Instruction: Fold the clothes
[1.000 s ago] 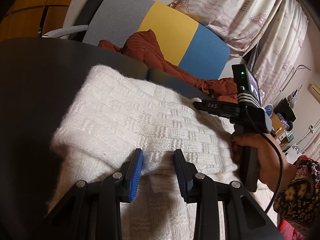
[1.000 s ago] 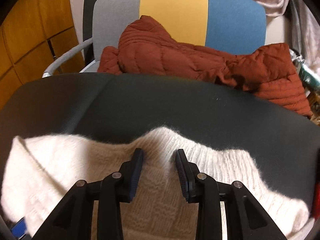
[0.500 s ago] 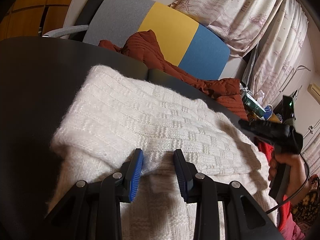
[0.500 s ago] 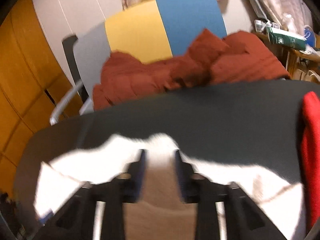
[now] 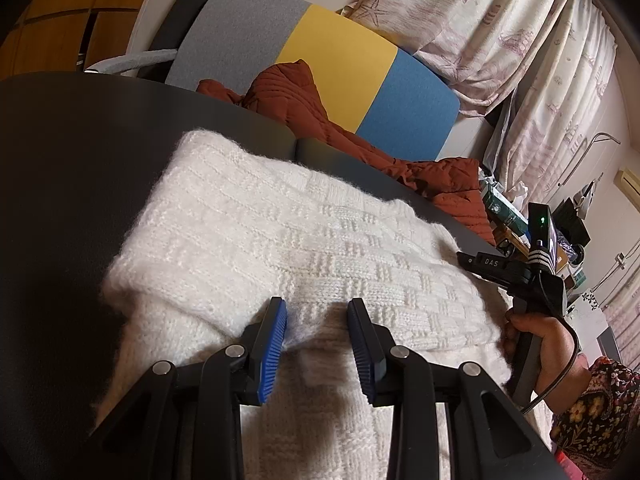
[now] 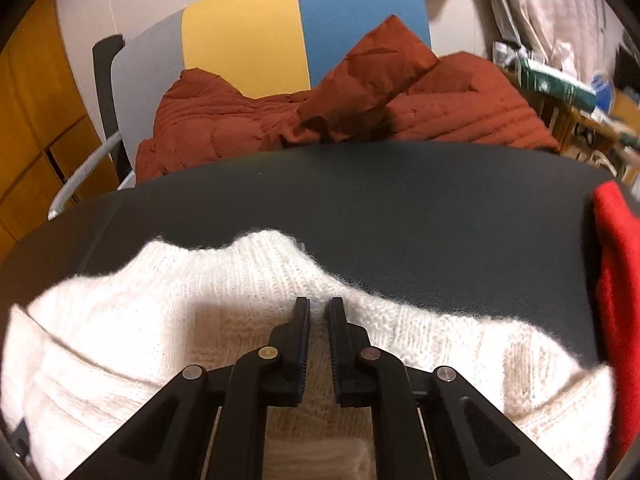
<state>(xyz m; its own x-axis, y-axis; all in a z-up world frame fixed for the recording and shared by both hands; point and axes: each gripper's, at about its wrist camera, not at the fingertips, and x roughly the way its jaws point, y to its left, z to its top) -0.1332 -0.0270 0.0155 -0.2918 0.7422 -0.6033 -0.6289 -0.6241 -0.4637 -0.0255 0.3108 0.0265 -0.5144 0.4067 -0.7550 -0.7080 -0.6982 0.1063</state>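
A white knitted sweater [image 5: 304, 240] lies folded on the dark table [image 5: 60, 184]. My left gripper [image 5: 318, 312] is open, its blue pads straddling the near edge of the folded layer. In the right wrist view the sweater [image 6: 160, 332] fills the foreground. My right gripper [image 6: 319, 312] is shut on a pinch of the sweater's fabric near its far edge. The right gripper's body also shows at the right of the left wrist view [image 5: 516, 276], held in a hand.
A chair [image 5: 332, 64] with grey, yellow and blue panels stands behind the table, with a rust-red quilted jacket [image 6: 360, 100] on it. A red garment [image 6: 616, 280] lies at the table's right edge. Curtains [image 5: 520, 40] and cluttered shelves are at the right.
My right gripper swung away to the right, came back to the sweater's right side and closed from open onto the fabric. My left gripper has stayed open in place.
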